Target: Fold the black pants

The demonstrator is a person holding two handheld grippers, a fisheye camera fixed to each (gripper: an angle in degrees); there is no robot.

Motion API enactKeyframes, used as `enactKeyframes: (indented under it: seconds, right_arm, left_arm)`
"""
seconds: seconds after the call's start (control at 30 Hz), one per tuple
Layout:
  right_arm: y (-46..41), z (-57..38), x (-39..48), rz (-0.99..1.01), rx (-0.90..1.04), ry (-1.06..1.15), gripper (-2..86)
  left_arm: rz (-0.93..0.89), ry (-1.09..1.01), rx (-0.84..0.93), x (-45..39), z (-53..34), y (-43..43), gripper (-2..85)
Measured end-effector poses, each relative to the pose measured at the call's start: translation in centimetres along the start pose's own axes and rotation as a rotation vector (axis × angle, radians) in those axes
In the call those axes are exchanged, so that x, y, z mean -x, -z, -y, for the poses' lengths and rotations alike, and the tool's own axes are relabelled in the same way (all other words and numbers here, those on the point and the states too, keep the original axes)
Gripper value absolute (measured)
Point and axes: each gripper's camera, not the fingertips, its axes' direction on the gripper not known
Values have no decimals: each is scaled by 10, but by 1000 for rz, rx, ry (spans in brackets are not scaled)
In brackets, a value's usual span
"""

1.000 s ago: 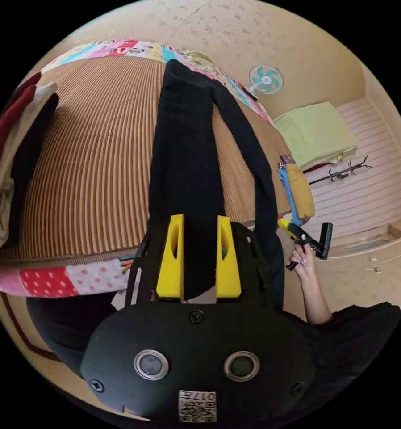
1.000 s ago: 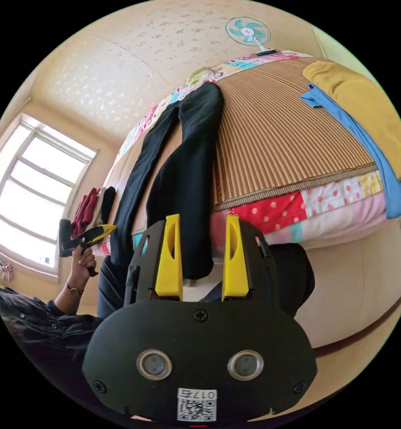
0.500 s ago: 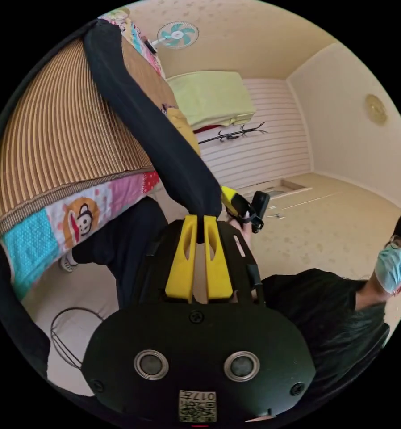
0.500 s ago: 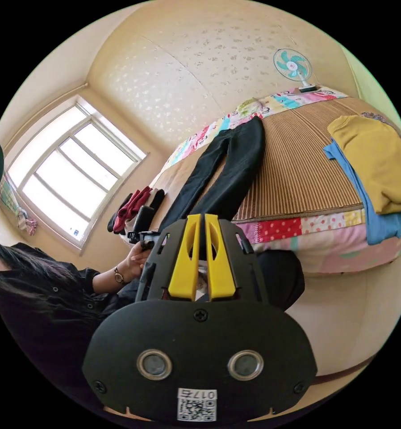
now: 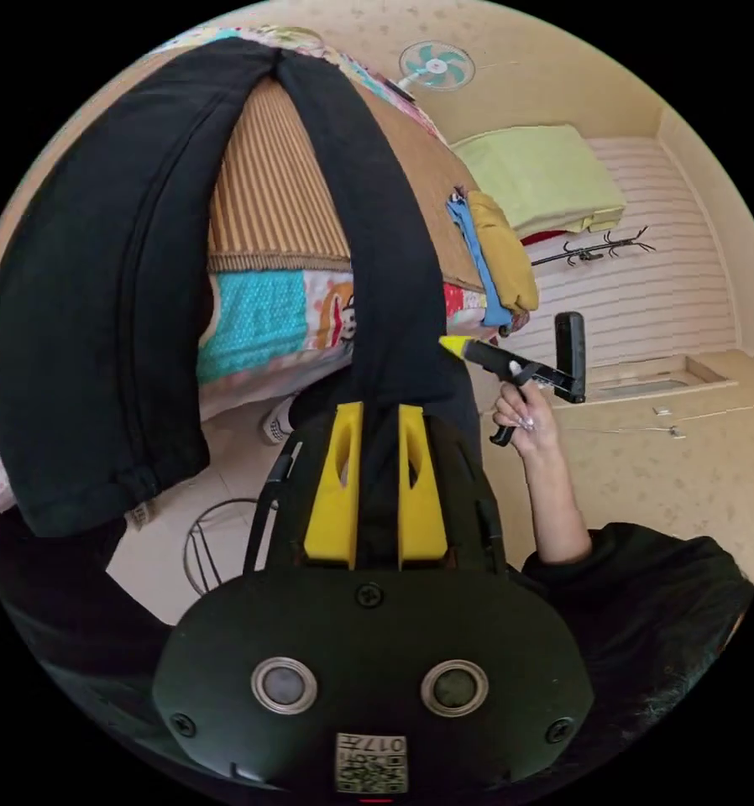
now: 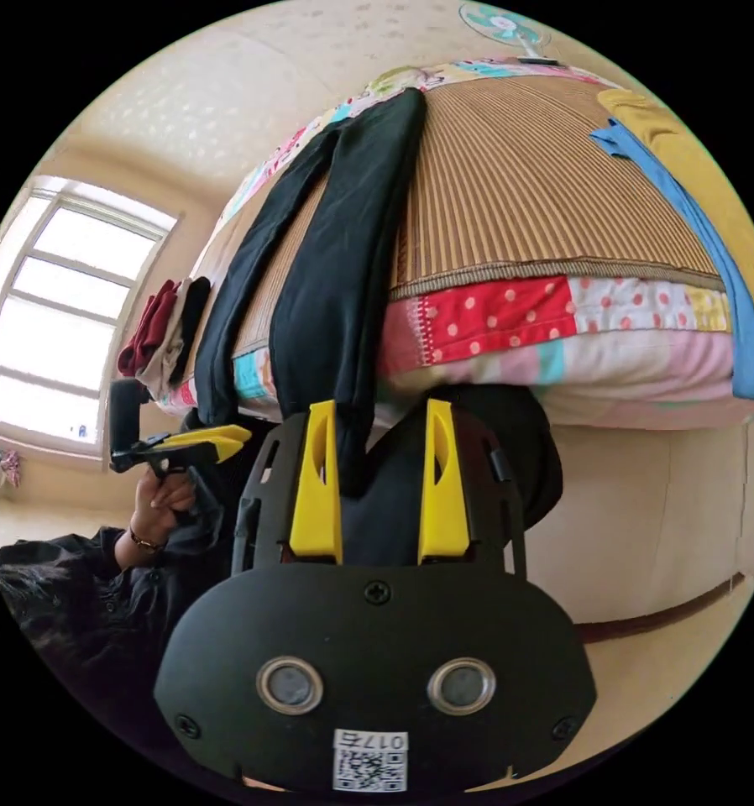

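**Pants draped off the near edge of the bed**

The black pants (image 6: 343,252) lie along a bed (image 6: 545,168) covered by a brown striped mat (image 6: 511,159), over a patchwork quilt (image 6: 562,327) whose edge shows at the near side. Both legs run from the far end of the bed to the near edge and hang over it.

In the left gripper view, the left gripper (image 5: 375,411) has its yellow fingers (image 5: 335,487) close together with one pant leg (image 5: 385,252) between them, pinching the cloth near its hem. The other leg (image 5: 100,294) hangs free at the left, its hem just below the quilt edge. The right gripper (image 5: 461,346) shows beside it, held in a hand (image 5: 524,420).

In the right gripper view, the right gripper (image 6: 379,411) has its fingers spread, with a leg hanging down between them; whether they press on it I cannot tell.

A yellow garment (image 6: 713,193) on a blue one (image 6: 696,243) lies at the right of the bed, red and dark clothes (image 6: 154,327) at the left. A fan (image 5: 436,65) stands at the far end. A window (image 6: 49,327) lights the left wall; the floor (image 5: 671,470) is pale.
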Motion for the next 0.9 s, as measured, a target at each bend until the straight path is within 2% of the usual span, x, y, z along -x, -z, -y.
enactKeyframes:
  seconds: [0.07,0.13,0.2,0.27,0.33,0.43,0.5,0.6,0.67,0.73,0.8,0.87,0.9]
  right_arm:
    - [5,3,23,3,32,85,55]
    - [4,0,33,41,105,94,45]
    - [25,-10,41,36,40,85,39]
    - [72,-22,60,60,-92,133,36]
    - [100,-23,80,82,-142,205,35]
    - [116,-5,108,142,-52,319,34]
    - [121,3,118,229,-34,383,35]
    - [113,25,115,229,133,428,43]
    - [111,53,104,284,365,505,55]
    - [121,91,86,286,432,493,73]
    - [143,149,55,287,318,384,118]
    - [162,239,-4,400,101,142,167]
    - [162,260,-18,430,58,100,174]
  left_arm:
    - [13,-41,-42,-13,-4,13,97]
    - [33,-70,-82,-24,-6,26,113]
    - [18,-109,-102,-36,-3,43,138]
    - [-33,-131,-84,-44,5,52,159]
    - [-97,-146,-75,-50,15,57,164]
    - [-162,-167,-38,-55,37,49,160]
    - [-133,-136,69,-50,51,28,125]
    - [-136,-101,76,-34,47,21,53]
    - [-149,-102,49,-26,38,24,41]
    - [-182,-102,5,-18,27,33,39]
    - [-220,-93,-33,-9,17,44,39]
    - [-261,-72,-59,-3,11,52,39]
    - [-291,-62,-77,1,8,56,39]
